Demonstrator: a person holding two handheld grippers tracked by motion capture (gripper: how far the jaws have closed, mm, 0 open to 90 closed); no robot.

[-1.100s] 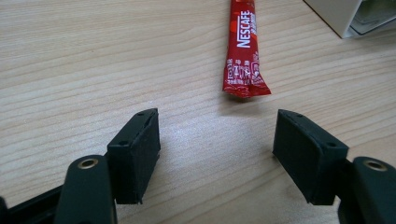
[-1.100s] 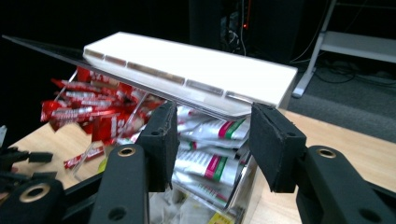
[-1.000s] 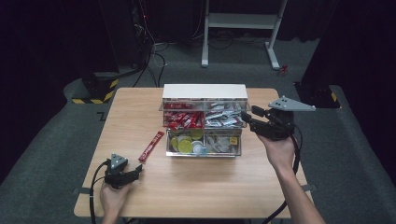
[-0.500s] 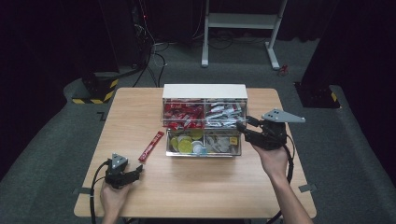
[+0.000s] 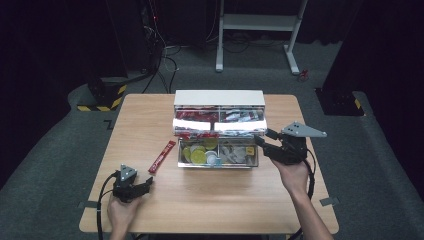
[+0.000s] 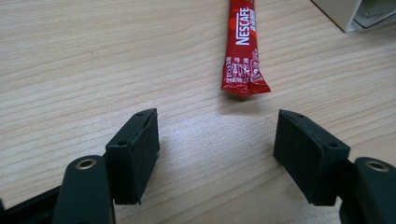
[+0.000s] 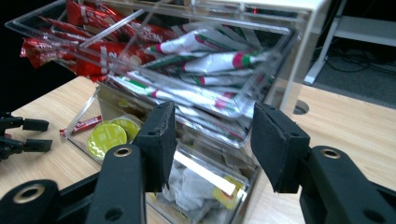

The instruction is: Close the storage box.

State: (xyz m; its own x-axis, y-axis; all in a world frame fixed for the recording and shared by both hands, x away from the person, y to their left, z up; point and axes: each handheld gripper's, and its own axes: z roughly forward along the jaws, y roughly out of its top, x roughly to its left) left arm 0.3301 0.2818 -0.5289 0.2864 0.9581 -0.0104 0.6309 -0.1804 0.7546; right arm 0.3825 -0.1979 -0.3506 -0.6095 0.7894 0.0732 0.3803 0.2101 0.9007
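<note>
We take the thin red foil Nescafé stick sachet [image 6: 243, 44] as the thing in hand: in the left gripper view it lies flat on the light wooden table [image 6: 93, 60], running from the top centre of the frame down to its crimped end just above the gap between the jaws. From the high view it sits left of centre [image 5: 162, 156], just beside the left wall of the clear plastic two-tier drawer organiser [image 5: 218, 135].

The left claw [image 6: 217, 154] is spread wide and holds nothing, its pads resting low over the wood, the sachet apart from them. The right claw [image 7: 210, 144] is likewise spread and empty, at the lower right corner of the organiser, near the white-and-green sachets [image 7: 205, 60] in the upper tray.

We judge the stick to be very light, soft and crinkly, its foil rather slippery, and lying too flat for an easy pinch. We would close across its narrow width near the middle, where the powder gives some body, rather than on the thin sealed end.
</note>
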